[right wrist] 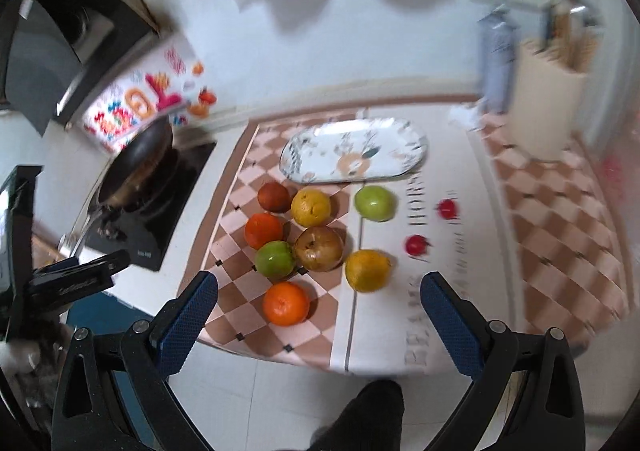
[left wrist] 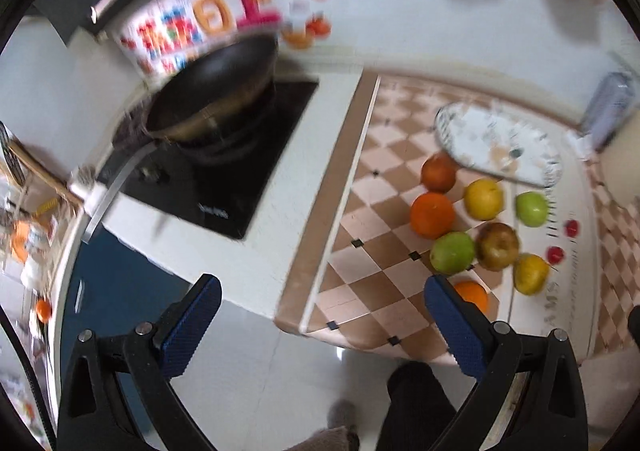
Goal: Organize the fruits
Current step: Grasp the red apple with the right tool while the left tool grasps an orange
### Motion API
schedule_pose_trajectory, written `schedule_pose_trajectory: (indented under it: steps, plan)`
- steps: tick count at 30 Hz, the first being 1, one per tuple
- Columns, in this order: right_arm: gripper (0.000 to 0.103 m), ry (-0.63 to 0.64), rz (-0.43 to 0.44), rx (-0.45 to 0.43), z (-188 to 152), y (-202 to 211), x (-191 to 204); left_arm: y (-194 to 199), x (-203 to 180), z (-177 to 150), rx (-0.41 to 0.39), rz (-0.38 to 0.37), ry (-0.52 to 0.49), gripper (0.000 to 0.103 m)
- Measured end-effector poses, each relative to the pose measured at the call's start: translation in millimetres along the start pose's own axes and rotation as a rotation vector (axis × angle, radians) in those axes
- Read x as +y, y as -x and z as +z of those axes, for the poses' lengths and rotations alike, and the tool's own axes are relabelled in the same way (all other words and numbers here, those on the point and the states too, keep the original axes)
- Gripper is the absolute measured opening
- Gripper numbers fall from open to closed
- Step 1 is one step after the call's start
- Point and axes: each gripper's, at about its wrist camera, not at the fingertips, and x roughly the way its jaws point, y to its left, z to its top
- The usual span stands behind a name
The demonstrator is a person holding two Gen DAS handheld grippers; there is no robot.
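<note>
Hovering above the counter's [right wrist: 472, 179] near edge, the right gripper [right wrist: 318, 301] stands wide apart and holds nothing; the left gripper [left wrist: 322, 307] is equally wide and empty, off to the side over the gap between the stove [left wrist: 224, 167] and the checked cloth [left wrist: 372, 283]. Just ahead of the right gripper lies an orange [right wrist: 286, 303], the closest of a loose cluster: a green apple [right wrist: 275, 259], a brown pear-like fruit [right wrist: 319, 249], a yellow fruit [right wrist: 367, 270], and others behind. The patterned plate [right wrist: 354, 157] sits beyond them, bare. The likely step is picking the orange first. Doing it well means descending straight over it, fingers straddling its widest part, clear of the green apple. The fruits are roundish, with no clear long axis; the plate's long axis runs left to right across the right view.
</note>
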Motion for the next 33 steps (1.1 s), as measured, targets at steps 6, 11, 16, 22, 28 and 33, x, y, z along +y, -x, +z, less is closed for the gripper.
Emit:
schedule_pose_trajectory:
  steps: [6,11,16,22,28,33]
  plan:
    - [0.102,0.079,0.102,0.228,38.2,-122.0,-11.3,-77.0,-26.4,30.4,0.229,0.014,0.073,0.103]
    - [0.094,0.123,0.156,0.397,48.0,-203.0,-5.0,-120.5,-36.5,50.4,0.349,-0.001,0.133,0.103]
    - [0.081,0.127,0.199,0.474,43.1,-236.5,4.0,-151.9,-57.0,68.5,0.437,-0.083,0.124,0.103]
    - [0.077,0.132,0.143,0.504,40.3,-254.8,9.9,-182.0,-98.3,81.9,0.511,-0.176,0.032,0.103]
    - [0.077,0.095,0.133,0.550,35.8,-269.2,1.3,-203.6,-134.0,85.4,0.543,-0.165,-0.083,0.093]
    - [0.076,0.090,0.134,0.558,35.6,-280.8,0.1,-203.7,-144.8,84.6,0.543,-0.227,-0.078,0.063]
